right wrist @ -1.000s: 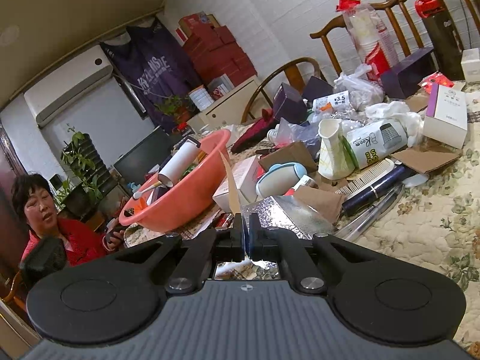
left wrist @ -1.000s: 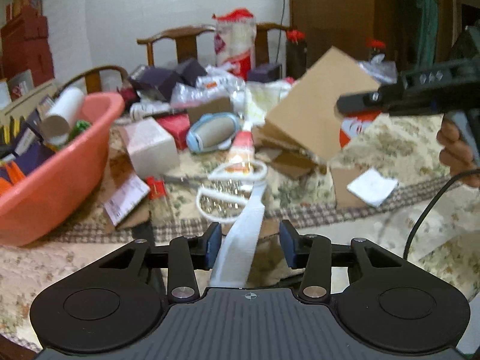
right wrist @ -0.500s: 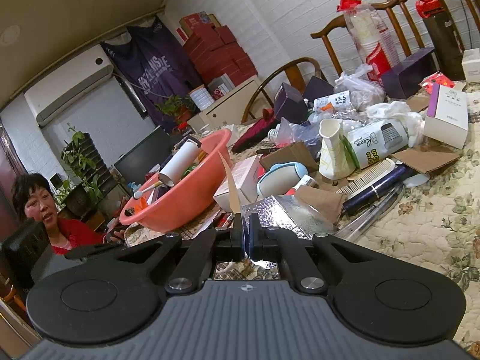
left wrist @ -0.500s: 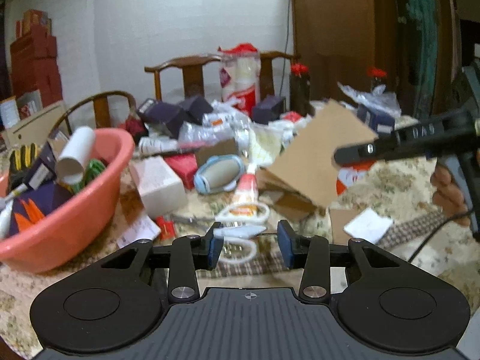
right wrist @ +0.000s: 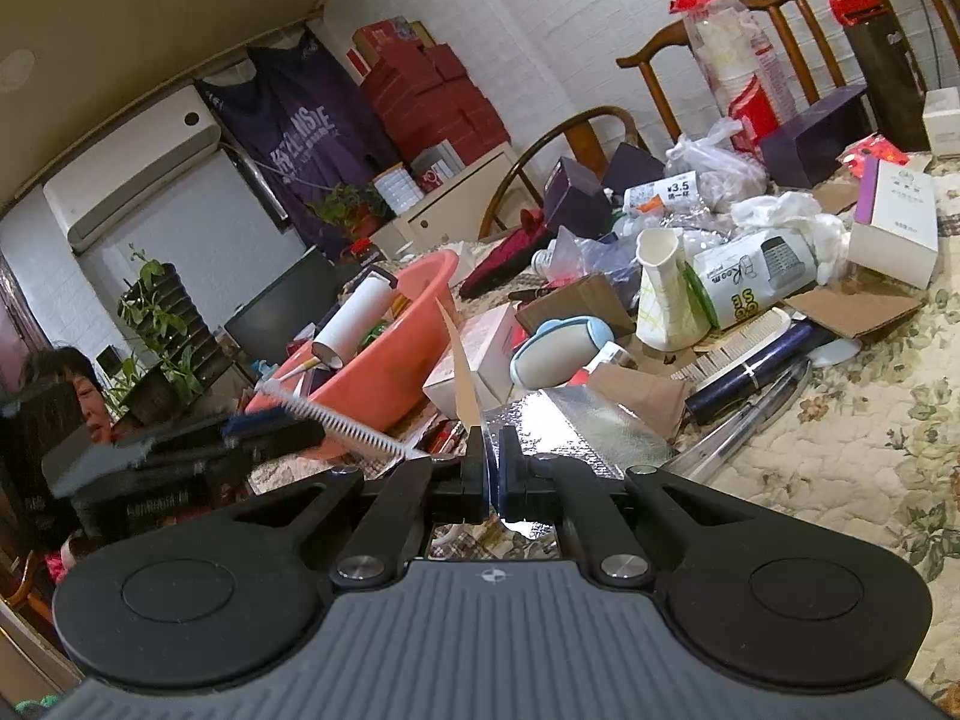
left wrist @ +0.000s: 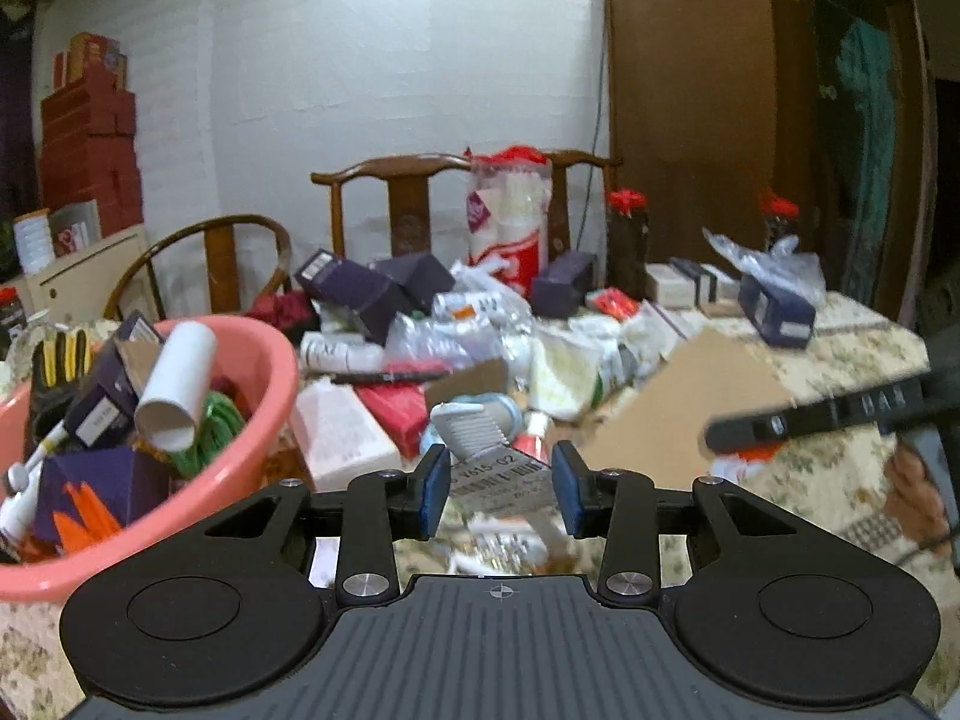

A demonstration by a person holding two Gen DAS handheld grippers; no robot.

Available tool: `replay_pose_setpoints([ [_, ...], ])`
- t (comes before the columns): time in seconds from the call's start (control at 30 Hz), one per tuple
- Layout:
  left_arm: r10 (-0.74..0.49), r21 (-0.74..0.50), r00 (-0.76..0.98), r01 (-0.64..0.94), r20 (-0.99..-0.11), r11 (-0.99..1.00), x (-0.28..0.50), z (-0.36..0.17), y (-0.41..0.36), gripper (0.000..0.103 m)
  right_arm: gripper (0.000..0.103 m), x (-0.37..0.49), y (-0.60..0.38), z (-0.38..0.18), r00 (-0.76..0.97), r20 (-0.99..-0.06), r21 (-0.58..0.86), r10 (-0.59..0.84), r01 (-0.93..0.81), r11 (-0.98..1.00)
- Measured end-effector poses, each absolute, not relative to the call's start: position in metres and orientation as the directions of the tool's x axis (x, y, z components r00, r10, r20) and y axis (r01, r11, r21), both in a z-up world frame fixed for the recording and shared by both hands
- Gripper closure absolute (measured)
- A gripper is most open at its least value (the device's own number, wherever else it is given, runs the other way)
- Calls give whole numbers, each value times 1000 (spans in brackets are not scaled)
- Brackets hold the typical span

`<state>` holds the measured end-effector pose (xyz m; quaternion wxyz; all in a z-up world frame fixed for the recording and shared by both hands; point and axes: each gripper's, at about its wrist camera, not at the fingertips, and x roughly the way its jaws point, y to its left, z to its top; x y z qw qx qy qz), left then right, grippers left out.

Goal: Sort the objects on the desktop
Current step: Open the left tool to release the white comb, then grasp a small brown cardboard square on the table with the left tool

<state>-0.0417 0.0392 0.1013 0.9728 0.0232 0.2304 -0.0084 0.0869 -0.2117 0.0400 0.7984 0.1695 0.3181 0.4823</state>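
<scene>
Left gripper (left wrist: 499, 480) up over the cluttered tabletop (right wrist: 840, 420), jaws closing, white comb (left wrist: 474, 429) lying flat between the blue pads with its labelled spine nearest the camera. From the right wrist view, same comb jutting out of that gripper in mid-air, teeth in a long row, clear of the clutter. Looks carried rather than resting on anything.

Light, by the look of it. Thin, stiff plastic, smooth and probably slippery across the pads. Teeth likely to flex or snap under a hard pinch, so best taken on the solid spine, near the middle, not out at a tip where it could swing or twist loose. Gentle squeeze enough.

Right gripper (right wrist: 492, 468) clamped tight on a brown cardboard sheet (right wrist: 459, 372), edge-on from its own camera, broad and tilted in the left view. Also light, fairly stiff but prone to bending, and held at one edge, so apt to flap on any quick move.

Pink basin (left wrist: 264, 372) just to the left, already loaded with a cardboard tube (left wrist: 174, 384) and boxes. Probable home for the comb, though only a guess. Drop from low over the rim, no throw.
</scene>
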Motion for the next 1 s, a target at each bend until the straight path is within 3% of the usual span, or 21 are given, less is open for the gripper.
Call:
replay_pose_setpoints([
  [0.13,-16,14,897,24,-442,1000,-19,105,49,68,99,87,-206,41,335,-359,567,871,-663,488],
  [0.2,-20,12,900,28,-435,1000,-8,108,52,82,99,89,-205,44,342,-364,563,866,-660,498],
  [0.47,-38,-7,909,39,-415,999,27,125,68,79,99,102,-193,66,372,-370,541,852,-659,523],
  [0.53,-61,-21,901,57,-429,998,22,122,73,61,99,104,-189,69,371,-369,538,852,-663,521],
  [0.57,-65,-22,897,62,-437,998,16,118,75,39,99,105,-187,69,369,-369,537,853,-665,520],
  [0.63,-58,-21,896,55,-441,998,2,107,80,18,99,103,-186,68,362,-367,537,857,-670,513],
  [0.83,-41,-20,822,37,-568,999,-18,62,88,20,99,104,-182,56,338,-372,548,865,-672,498],
  [1.0,-48,-60,782,14,-622,998,-7,28,93,20,99,103,-180,49,322,-390,548,863,-672,498],
])
